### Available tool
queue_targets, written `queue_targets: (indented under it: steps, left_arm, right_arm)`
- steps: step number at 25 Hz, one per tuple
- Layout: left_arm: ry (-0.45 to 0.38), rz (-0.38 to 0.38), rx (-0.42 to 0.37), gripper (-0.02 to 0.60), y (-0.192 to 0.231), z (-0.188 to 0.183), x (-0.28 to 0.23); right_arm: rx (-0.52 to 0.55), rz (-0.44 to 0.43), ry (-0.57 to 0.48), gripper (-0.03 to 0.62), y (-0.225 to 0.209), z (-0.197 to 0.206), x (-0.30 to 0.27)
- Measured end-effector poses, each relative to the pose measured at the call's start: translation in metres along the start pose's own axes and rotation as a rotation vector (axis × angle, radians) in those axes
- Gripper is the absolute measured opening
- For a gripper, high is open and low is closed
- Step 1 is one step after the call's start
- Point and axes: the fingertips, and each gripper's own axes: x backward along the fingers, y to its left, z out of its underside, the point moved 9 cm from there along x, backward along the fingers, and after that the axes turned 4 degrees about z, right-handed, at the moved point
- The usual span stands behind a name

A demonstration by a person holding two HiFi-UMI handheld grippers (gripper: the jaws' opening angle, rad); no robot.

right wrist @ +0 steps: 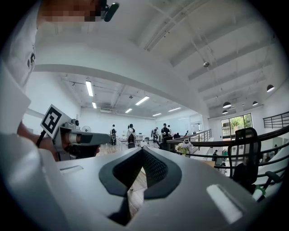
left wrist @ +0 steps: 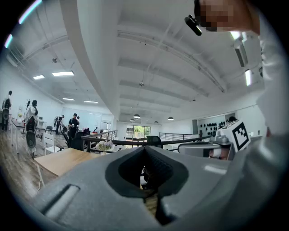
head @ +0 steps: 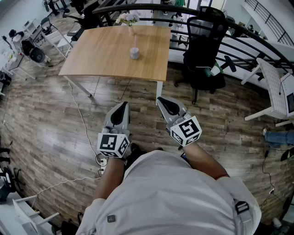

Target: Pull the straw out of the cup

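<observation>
Grey left gripper (head: pixel 123 106) and grey right gripper (head: pixel 163 102) are hanging closed, empty, well apart from small grey cup (head: pixel 134 53) on light wooden table (head: pixel 101 55); yanking thin pink straw (head: pixel 135 42) sideways is probably risking tipping cup

Bench (head: pixel 105 55): stands on the floor (head: pixel 46 124), ahead of the person. Cup (head: pixel 134 53): on the bench, toward its right side, with the straw (head: pixel 135 41) standing in it. Flowers (head: pixel 128 19): on the bench behind the cup, at the far edge. Chair (head: pixel 204 50): right of the bench. Railing (head: pixel 183 11): behind the bench and chair. Left hand-held gripper (head: pixel 123 105) and right hand-held gripper (head: pixel 161 100): side by side over the floor, well short of the bench.
</observation>
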Motion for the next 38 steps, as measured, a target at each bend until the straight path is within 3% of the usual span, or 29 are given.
queue_targets:
  steps: [13, 20, 29, 38]
  left_arm:
    - [0.011, 0.01, 0.006, 0.005, 0.045, 0.007, 0.0]
    - [0.022, 0.001, 0.027, 0.005, 0.1, 0.012, 0.006]
    - [0.039, 0.067, 0.041, 0.005, 0.187, 0.007, 0.018]
    - [0.054, 0.097, 0.052, 0.005, 0.239, 0.01, 0.02]
  right_arm:
    - [-0.001, 0.0, 0.019, 0.009, 0.01, 0.008, -0.038]
    - [-0.026, 0.004, 0.024, 0.009, 0.022, 0.008, -0.086]
    - [-0.033, 0.056, 0.035, 0.009, 0.058, 0.005, -0.163]
    - [-0.045, 0.085, 0.057, 0.009, 0.077, 0.008, -0.209]
